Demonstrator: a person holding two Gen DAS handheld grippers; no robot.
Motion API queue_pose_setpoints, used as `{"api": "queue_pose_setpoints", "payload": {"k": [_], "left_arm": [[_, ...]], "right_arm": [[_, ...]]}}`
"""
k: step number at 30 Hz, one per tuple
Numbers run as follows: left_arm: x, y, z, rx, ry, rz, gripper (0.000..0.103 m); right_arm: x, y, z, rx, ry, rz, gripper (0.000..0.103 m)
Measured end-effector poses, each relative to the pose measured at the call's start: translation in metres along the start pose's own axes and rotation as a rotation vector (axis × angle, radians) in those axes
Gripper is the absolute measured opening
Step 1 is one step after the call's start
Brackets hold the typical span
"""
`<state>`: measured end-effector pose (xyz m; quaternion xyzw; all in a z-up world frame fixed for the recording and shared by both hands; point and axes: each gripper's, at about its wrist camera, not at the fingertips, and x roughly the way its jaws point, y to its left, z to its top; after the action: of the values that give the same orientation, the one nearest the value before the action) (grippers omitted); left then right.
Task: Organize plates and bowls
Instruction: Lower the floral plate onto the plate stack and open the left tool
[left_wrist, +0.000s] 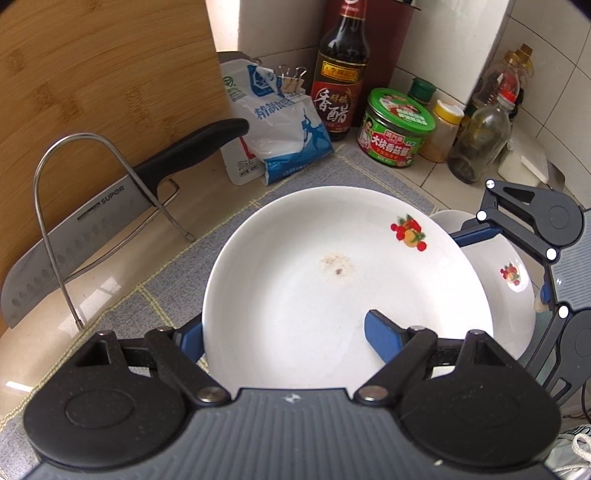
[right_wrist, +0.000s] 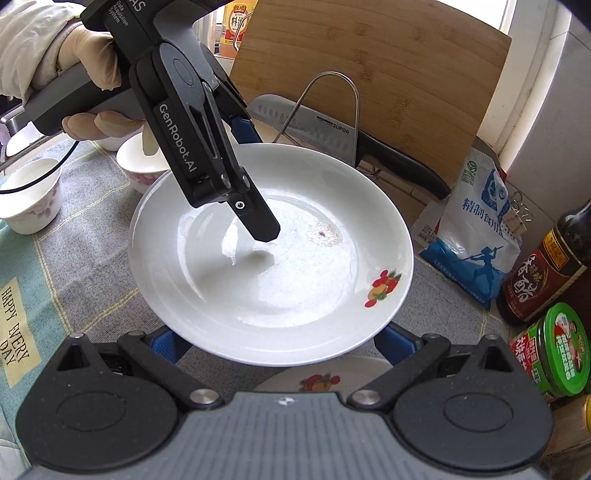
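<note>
Left tongs (left_wrist: 284, 325): jaws wide, astride the near rim of the large plate (left_wrist: 332, 266). One finger is over the well and the other is outside and below the rim. From the right wrist view the inner tip looks clear of the glaze, with its shadow apart from it, so I judge nothing is clamped.
Right tongs (right_wrist: 277, 338): jaws wide, both tips tucked under the plate's rim on the side nearest them. Contact is hidden; I cannot tell if they bear any weight.
Plate position: between the two tongs, overlapping a second plate (left_wrist: 513, 302) that lies under the right tongs.

Risks
- You have no firm pinch. If you raise or tilt now, the plate can slide off the fingers onto the second plate and chip both.
- Closing the left tongs from this width may lever the rim up instead of gripping it.
- The cable (right_wrist: 48, 173) trailing from your gloved hand (right_wrist: 92, 70) runs over a bowl (right_wrist: 31, 199) and could tug it.

Edges and room
- Ahead and left of the left tongs, the knife (left_wrist: 92, 229) sits in its wire rack (left_wrist: 51, 229) against the cutting board (left_wrist: 103, 74), blade towards you. Stay out of there.
- Ahead, the salt bag (left_wrist: 284, 136), vinegar bottle (left_wrist: 338, 74) and green jar (left_wrist: 395, 125) are close to the plate's far rim.
- Open cloth (right_wrist: 74, 258) lies left of the right tongs, short of the bowls, and looks like the best way out
</note>
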<state>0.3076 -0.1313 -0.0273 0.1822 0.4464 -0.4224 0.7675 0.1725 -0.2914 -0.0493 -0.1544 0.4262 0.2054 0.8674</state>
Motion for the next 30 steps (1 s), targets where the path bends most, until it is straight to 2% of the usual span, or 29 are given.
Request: {"api": "queue_pose_setpoints", "payload": {"k": [20,30], "left_arm": [[0.026,-0.081,0.009,0.116,0.015,-0.084,0.086],[0.041,-0.109,0.009,0.143,0.041,-0.105,0.086]], "right_arm": [[-0.059,0.007,-0.070,0.113,0.038,-0.102,0.103],[-0.069,0.007,-0.097,0.163,0.061,-0.115,0.103]]}}
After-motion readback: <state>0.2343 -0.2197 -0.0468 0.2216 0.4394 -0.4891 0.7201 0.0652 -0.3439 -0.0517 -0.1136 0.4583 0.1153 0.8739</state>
